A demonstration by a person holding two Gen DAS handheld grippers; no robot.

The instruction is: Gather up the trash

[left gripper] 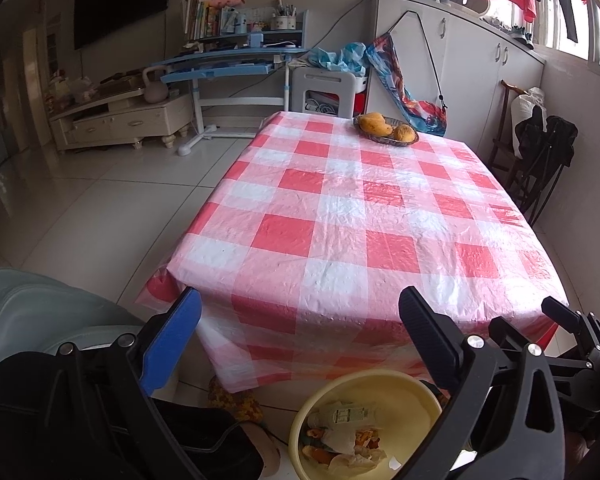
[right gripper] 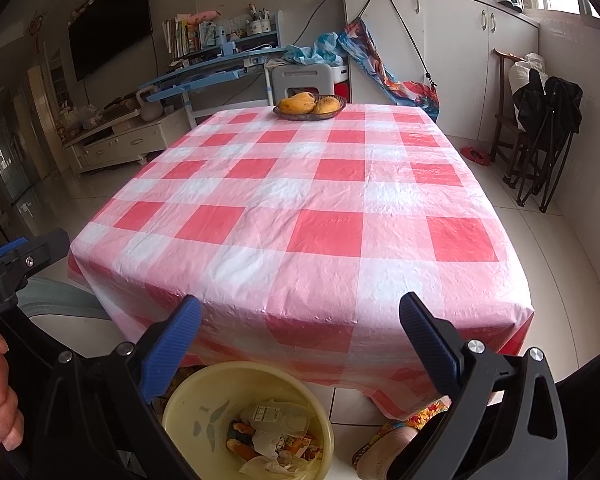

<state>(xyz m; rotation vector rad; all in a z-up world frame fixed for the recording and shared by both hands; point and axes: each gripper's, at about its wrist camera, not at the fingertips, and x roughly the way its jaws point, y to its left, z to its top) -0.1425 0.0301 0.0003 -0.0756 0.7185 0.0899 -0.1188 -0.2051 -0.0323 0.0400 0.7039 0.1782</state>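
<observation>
Right wrist: one bin (right gripper: 188, 408), perhaps two mangoes (right gripper: 298, 103).

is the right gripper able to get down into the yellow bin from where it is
Probably yes. The right gripper hangs open above the yellow bin, which has no lid, and nothing sits between them. The trash inside lies in plain sight.

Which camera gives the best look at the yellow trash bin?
The right wrist view: the yellow trash bin shows nearly its whole rim and contents. In the left wrist view the bin is partly hidden by a gripper finger.
</observation>
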